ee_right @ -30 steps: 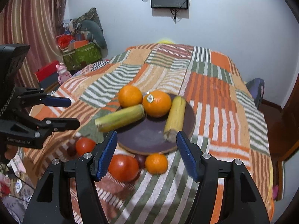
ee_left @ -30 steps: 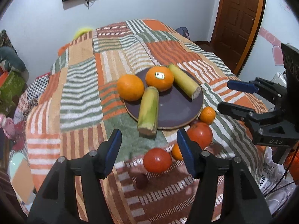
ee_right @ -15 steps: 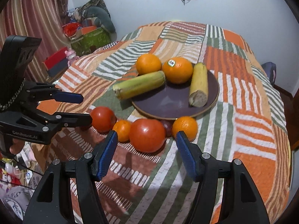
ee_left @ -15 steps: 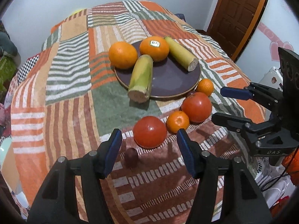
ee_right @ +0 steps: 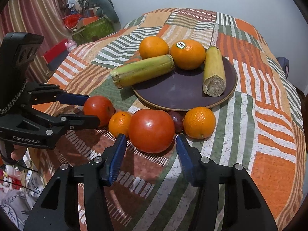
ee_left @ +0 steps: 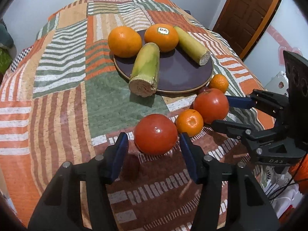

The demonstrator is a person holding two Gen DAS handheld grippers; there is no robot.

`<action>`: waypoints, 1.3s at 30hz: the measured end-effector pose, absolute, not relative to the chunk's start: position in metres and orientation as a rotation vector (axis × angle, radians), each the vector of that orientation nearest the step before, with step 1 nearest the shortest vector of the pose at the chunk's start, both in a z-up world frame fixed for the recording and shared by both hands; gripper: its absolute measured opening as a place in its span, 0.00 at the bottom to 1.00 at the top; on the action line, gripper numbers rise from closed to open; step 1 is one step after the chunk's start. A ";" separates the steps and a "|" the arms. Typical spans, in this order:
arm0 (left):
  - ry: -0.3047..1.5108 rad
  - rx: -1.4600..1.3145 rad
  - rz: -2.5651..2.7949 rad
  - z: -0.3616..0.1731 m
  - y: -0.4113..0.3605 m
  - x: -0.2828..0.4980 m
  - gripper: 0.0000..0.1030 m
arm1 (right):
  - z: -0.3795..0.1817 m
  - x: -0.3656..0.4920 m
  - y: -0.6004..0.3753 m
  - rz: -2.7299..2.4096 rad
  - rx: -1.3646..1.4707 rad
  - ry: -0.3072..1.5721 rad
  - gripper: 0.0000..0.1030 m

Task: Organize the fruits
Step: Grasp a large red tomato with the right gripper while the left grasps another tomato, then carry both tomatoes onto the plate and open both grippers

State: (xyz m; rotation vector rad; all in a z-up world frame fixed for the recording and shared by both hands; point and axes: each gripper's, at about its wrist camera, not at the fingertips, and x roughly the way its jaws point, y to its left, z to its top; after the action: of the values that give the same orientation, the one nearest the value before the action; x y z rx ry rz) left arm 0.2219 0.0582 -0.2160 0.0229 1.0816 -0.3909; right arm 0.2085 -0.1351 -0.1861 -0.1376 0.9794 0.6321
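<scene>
Left tongs (ee_left: 154,144) closing, pads either side of the smaller tomato (ee_left: 155,133) but not yet pressing; right tongs (ee_right: 151,144) closing likewise around the larger tomato (ee_right: 151,130), also ungripped; both tomatoes lie on the patchwork-covered table (ee_left: 57,96) near its front edge, a mandarin (ee_left: 189,122) between them; behind, a dark plate (ee_right: 184,92) carries two oranges and two cane pieces.

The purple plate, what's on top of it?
On the purple plate sit two oranges and two cut cane pieces. The plate's far side is hidden behind them.
</scene>
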 end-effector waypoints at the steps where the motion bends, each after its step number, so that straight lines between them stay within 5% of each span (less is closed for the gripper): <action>1: 1.083 0.013 -0.394 -0.218 0.059 0.223 0.52 | -0.188 0.209 -0.135 0.633 -0.138 0.982 0.49; 20: 1.082 -0.055 -0.410 -0.217 0.064 0.224 0.46 | -0.187 0.210 -0.135 0.662 -0.124 0.974 0.45; 39: 0.925 -0.062 -0.436 -0.162 0.048 0.235 0.46 | -0.149 0.218 -0.146 0.640 -0.120 0.863 0.45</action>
State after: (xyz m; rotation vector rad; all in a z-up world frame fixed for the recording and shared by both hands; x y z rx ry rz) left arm 0.2355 0.0477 -0.1616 -0.0622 0.9246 -0.4364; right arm 0.2184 -0.1464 -0.1486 -0.1202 0.8627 0.6400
